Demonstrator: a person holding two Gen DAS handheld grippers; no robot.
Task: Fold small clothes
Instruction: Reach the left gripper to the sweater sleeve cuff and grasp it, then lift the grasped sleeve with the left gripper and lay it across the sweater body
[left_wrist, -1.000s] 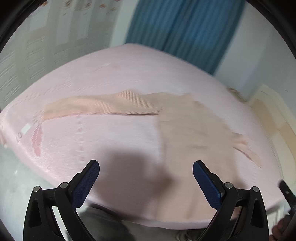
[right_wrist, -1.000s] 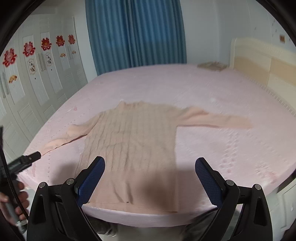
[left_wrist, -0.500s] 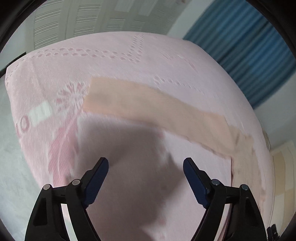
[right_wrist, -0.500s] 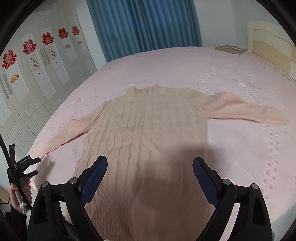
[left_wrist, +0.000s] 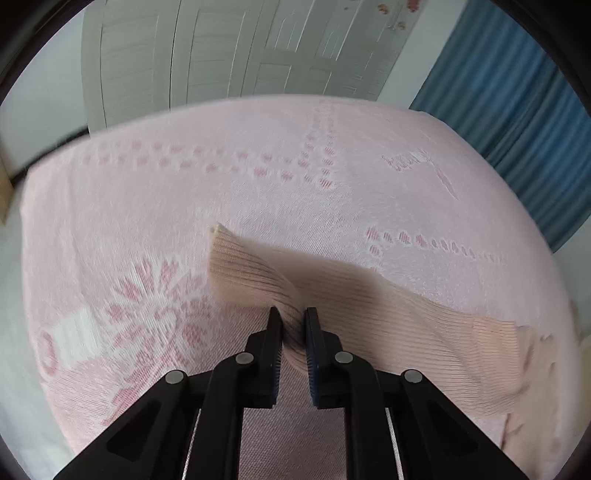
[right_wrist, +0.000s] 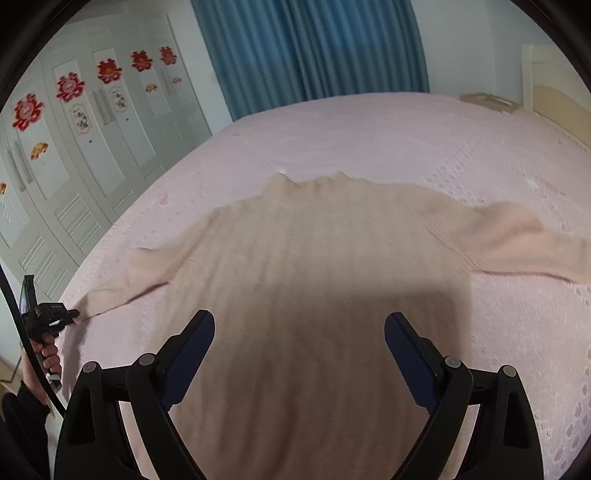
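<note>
My left gripper (left_wrist: 291, 314) has its jaws drawn nearly together on a bunched pleat of the sweater's sleeve (left_wrist: 332, 291), near the cuff (left_wrist: 218, 240); the knit is pinched between the pads and the cuff end stands up off the bedspread (left_wrist: 258, 155). My right gripper (right_wrist: 299, 332) hangs with jaws wide apart above the lower body of the sweater (right_wrist: 314, 258), holding and touching nothing. The sweater itself lies spread flat on the bed, collar toward the blue curtain (right_wrist: 306, 48), its other sleeve stretched out to the right. Risks noted: the left grip takes only a narrow ridge of ribbed knit (a thin bite, by my judgement), so a quick pull could let it slide out; equally, a hard pull across the bed may drag the body askew and wrinkle it, since nothing pins it down. The sleeve may also twist as it is carried over, leaving a crooked fold. The bedspread beneath could be caught in the pinch; I cannot tell whether it is.
</note>
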